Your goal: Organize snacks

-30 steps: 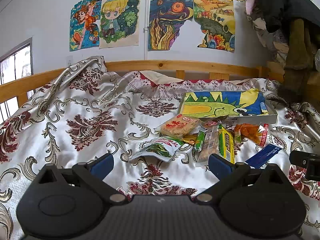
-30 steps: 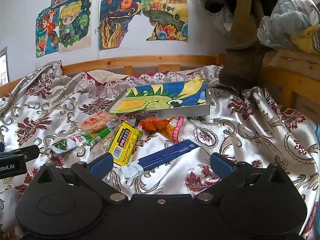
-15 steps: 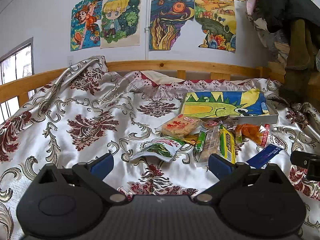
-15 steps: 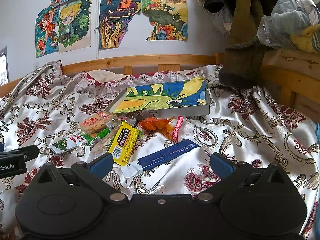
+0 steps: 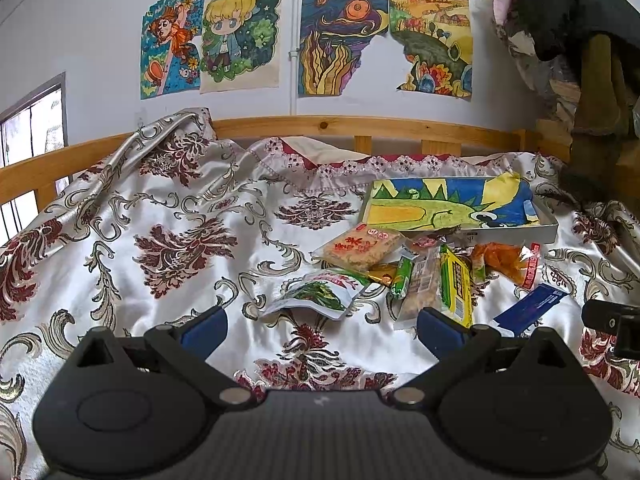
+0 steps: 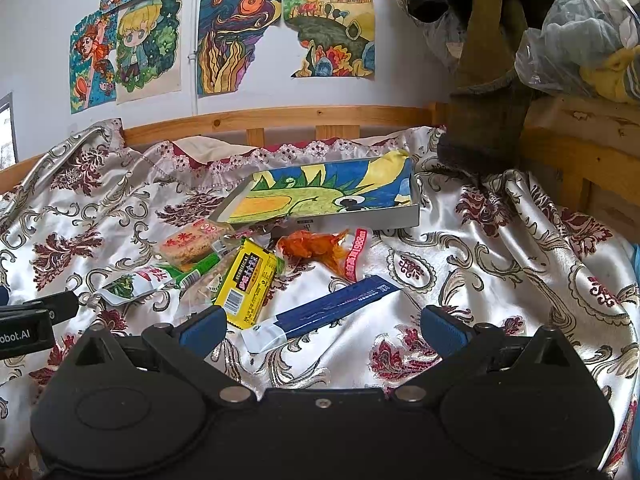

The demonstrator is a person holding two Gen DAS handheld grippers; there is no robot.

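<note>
A pile of snack packets lies on the patterned bedspread (image 5: 160,248): a green-and-white pouch (image 5: 316,294), an orange rice cracker pack (image 5: 360,246), a yellow bar (image 6: 248,280), an orange packet (image 6: 316,246) and a long blue packet (image 6: 332,310). A shallow grey box lined with a dinosaur drawing (image 6: 332,200) sits just behind them. My left gripper (image 5: 320,328) is open and empty, just short of the green pouch. My right gripper (image 6: 320,326) is open and empty, with the blue packet between its fingers' line of sight.
A wooden bed rail (image 5: 360,124) runs behind the bedspread, with drawings on the wall (image 5: 240,36) above. Dark clothes and a bagged bundle (image 6: 580,40) hang over the wooden frame at the right. The left gripper's body (image 6: 24,324) shows at the right wrist view's left edge.
Both grippers have barely moved; the left view has drifted very slightly. Nothing was taken hold of or let go.
</note>
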